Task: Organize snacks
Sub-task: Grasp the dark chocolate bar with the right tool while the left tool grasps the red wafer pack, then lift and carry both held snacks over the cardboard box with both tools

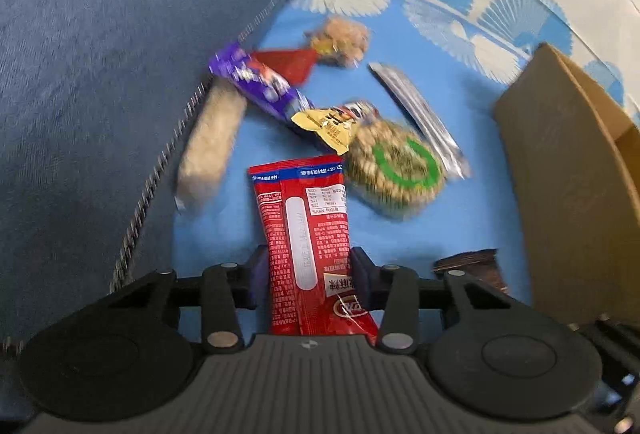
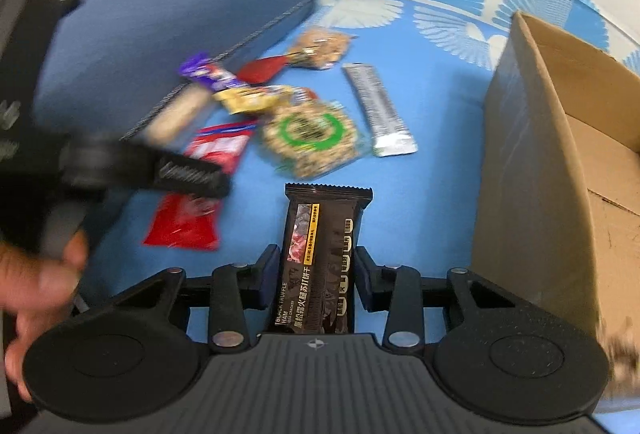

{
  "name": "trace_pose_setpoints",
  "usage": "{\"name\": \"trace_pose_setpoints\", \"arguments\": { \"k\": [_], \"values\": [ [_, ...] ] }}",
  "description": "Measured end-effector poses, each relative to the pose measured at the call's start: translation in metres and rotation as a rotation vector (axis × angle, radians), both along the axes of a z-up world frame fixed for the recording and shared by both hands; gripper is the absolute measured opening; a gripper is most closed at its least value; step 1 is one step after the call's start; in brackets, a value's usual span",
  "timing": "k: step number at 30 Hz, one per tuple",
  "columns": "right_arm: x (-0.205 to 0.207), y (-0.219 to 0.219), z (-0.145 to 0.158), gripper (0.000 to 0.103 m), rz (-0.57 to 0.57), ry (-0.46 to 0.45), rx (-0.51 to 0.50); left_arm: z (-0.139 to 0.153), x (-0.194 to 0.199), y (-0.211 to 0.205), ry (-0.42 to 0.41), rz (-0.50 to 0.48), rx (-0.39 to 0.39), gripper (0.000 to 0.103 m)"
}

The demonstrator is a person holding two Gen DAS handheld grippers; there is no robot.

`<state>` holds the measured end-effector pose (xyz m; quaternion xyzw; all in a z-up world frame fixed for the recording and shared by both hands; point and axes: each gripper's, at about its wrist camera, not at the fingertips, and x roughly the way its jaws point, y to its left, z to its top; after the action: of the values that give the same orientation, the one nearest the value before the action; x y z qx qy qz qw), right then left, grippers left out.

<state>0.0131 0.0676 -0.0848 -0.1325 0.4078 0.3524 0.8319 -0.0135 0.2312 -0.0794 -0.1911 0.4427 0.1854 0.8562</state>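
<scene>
You are looking down on a bed covered by a bright blue sheet (image 2: 432,202) printed with white and blue fan shapes. A large dark blue cushion (image 1: 120,74) with a zip along its edge fills the left side. An open cardboard box (image 2: 552,162) stands on the right, its near wall upright on the sheet.

Between cushion and box lies a loose heap of snacks. A round seed cake with a green ring (image 2: 310,136) sits in the middle, with a long silver bar (image 2: 380,110) just to its right. A pale beige bar (image 1: 212,142) rests against the cushion's zip. A purple wrapper (image 1: 260,84) lies across the beige bar's far end, and a yellow packet (image 1: 326,126) overlaps the seed cake. Behind them are a red triangular packet (image 1: 290,64) and a clear bag of nuts (image 2: 320,48).

Your left gripper (image 1: 308,266) is clamped on a red snack packet (image 1: 308,230), pads pressing both its long edges. The packet points toward the heap.

Your right gripper (image 2: 318,266) is clamped on a dark brown cracker pack (image 2: 322,254), which sits just left of the box. Your left hand (image 2: 36,274) shows blurred at the left edge of the right wrist view.
</scene>
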Motion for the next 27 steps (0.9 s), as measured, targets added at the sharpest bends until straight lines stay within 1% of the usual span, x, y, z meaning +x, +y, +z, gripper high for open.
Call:
{"name": "trace_pose_setpoints", "arguments": {
  "k": [1, 3, 9, 13, 17, 20, 21, 27],
  "values": [
    [-0.006, -0.002, 0.001, 0.041, 0.012, -0.002, 0.0, 0.002, -0.003, -0.002, 0.0, -0.013, -0.021, 0.047],
    [-0.017, -0.005, 0.003, 0.041, 0.027, -0.002, 0.005, 0.004, -0.01, -0.009, -0.006, -0.028, -0.038, 0.047],
    [-0.024, -0.021, -0.011, 0.041, -0.012, 0.02, 0.025, -0.005, -0.031, -0.029, -0.041, -0.05, -0.092, 0.047],
    [-0.022, -0.027, -0.024, 0.041, -0.019, 0.012, 0.01, -0.006, -0.028, -0.041, -0.037, -0.073, -0.049, 0.048],
    [-0.025, -0.034, -0.033, 0.042, -0.019, 0.02, -0.01, -0.011, -0.025, -0.047, -0.017, -0.086, -0.03, 0.049],
    [-0.026, -0.036, -0.033, 0.043, -0.014, 0.014, -0.007, -0.011, -0.023, -0.048, -0.016, -0.089, -0.027, 0.052],
    [-0.026, -0.037, -0.033, 0.044, -0.016, 0.015, -0.007, -0.012, -0.023, -0.049, -0.012, -0.087, -0.025, 0.054],
    [-0.027, -0.034, -0.036, 0.047, -0.007, 0.009, -0.025, -0.013, -0.025, -0.052, -0.004, -0.098, -0.021, 0.058]
  ]
}}
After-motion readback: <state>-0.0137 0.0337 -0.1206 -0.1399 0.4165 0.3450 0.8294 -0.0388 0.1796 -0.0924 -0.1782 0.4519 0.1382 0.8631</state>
